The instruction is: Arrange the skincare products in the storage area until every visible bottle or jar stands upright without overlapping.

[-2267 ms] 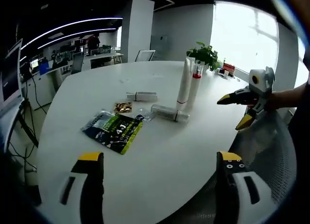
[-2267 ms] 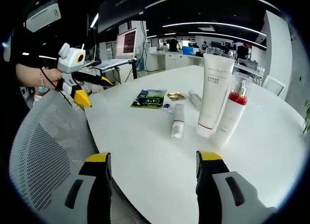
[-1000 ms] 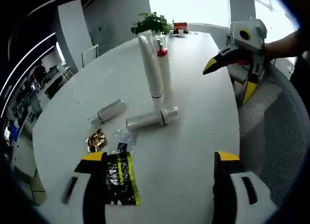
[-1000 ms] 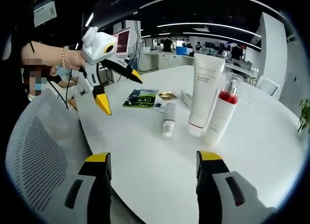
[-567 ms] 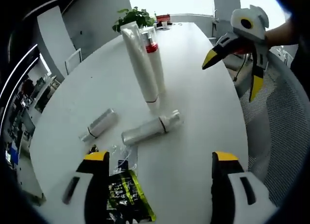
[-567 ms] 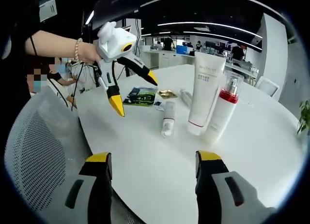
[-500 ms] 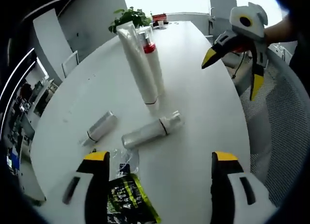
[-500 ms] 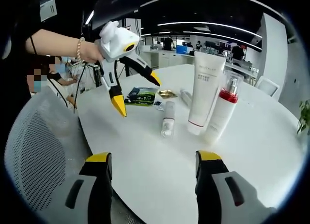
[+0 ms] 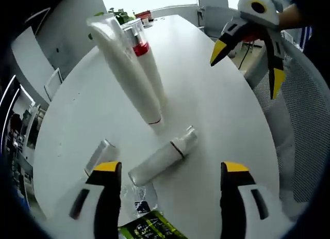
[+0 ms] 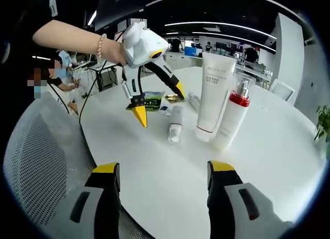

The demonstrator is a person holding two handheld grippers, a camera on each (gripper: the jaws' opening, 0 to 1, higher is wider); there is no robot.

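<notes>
Fallen bottle: lay on its side just beside the upright tube, between my left gripper's spread, empty jaws. I judged it light, rigid, slippery; take mid-body. Right gripper gaped, empty.

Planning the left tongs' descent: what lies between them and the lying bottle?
In the right gripper view, the open left tongs hover just above the lying bottle; nothing lies between them, just bare white table around.
</notes>
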